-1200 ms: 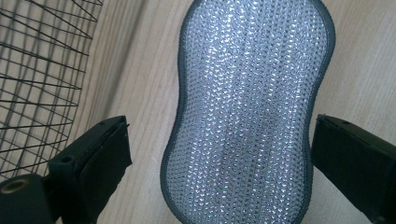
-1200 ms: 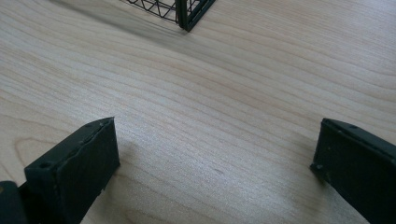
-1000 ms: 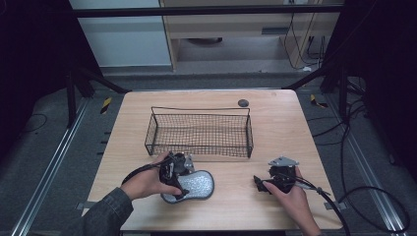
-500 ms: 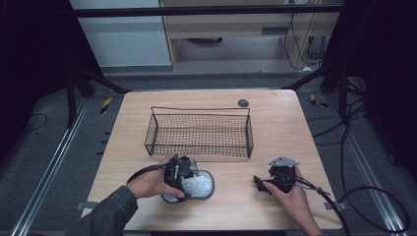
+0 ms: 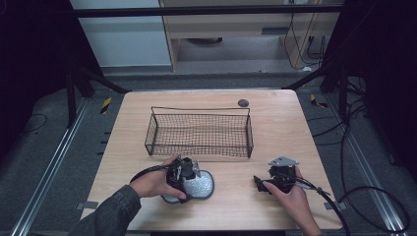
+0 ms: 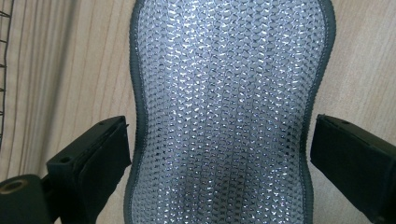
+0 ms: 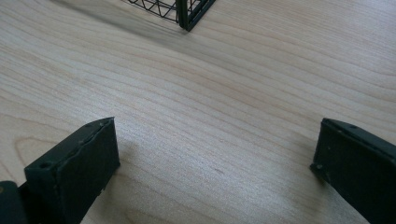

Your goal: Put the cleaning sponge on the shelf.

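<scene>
A silver mesh-textured pad with a dark grey rim (image 5: 199, 185) (image 6: 224, 116) lies flat on the wooden table (image 5: 295, 128), near its front edge. My left gripper (image 5: 183, 173) (image 6: 219, 163) hovers right over it, open, with one jaw on each side of the pad's narrow waist and a small gap to each rim. My right gripper (image 5: 265, 184) (image 7: 215, 163) rests low over bare wood at the front right, open, nothing between its jaws. A black wire basket (image 5: 199, 132) stands mid-table, empty.
A small dark round disc (image 5: 243, 103) lies near the table's far edge. A corner of the basket (image 7: 187, 14) appears at the top of the right gripper view. Cables trail from both grippers off the front edge.
My left hand and gripper have shifted slightly right and forward over the pad. The right gripper has stayed put.
</scene>
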The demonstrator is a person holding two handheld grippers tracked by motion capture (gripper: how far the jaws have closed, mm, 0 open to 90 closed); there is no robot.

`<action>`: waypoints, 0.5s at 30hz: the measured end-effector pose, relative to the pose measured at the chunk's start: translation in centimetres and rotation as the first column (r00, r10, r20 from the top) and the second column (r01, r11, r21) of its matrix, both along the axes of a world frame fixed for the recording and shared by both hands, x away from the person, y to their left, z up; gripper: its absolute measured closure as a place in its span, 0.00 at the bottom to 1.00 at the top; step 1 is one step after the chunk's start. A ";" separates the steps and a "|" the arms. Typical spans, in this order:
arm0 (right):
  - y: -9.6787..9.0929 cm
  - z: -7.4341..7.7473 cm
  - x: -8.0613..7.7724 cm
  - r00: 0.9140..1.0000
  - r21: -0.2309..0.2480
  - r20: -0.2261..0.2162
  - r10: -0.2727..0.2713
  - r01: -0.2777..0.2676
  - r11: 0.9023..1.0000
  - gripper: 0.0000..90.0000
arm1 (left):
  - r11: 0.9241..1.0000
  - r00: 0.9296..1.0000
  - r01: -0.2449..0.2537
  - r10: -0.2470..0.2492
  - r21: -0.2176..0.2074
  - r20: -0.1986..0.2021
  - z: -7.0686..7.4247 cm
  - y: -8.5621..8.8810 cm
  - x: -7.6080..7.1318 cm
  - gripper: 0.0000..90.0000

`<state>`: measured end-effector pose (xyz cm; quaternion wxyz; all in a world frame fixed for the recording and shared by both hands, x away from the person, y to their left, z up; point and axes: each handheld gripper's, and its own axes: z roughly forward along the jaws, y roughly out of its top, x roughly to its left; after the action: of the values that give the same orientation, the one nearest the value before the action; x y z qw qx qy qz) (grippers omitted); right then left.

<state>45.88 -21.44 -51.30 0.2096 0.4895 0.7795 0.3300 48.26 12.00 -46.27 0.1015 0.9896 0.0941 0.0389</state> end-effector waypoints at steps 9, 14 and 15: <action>0.0 0.0 0.0 1.000 -0.001 -0.001 0.000 0.000 1.000 0.00 | 1.000 1.000 0.004 -0.004 -0.001 -0.011 -0.5 -0.3 0.3 0.04; 0.0 0.0 0.0 1.000 -0.002 -0.002 0.002 -0.002 1.000 0.00 | 1.000 1.000 0.000 0.000 -0.002 -0.010 -0.6 -0.4 0.3 0.04; 0.0 0.0 0.0 1.000 -0.004 0.000 0.002 -0.002 1.000 0.00 | 1.000 1.000 0.001 -0.001 -0.003 -0.009 -0.6 -0.4 0.4 0.04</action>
<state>45.85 -21.45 -51.29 0.2103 0.4881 0.7807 0.3287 48.61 11.56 -46.87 0.1024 0.9897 0.0940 0.0341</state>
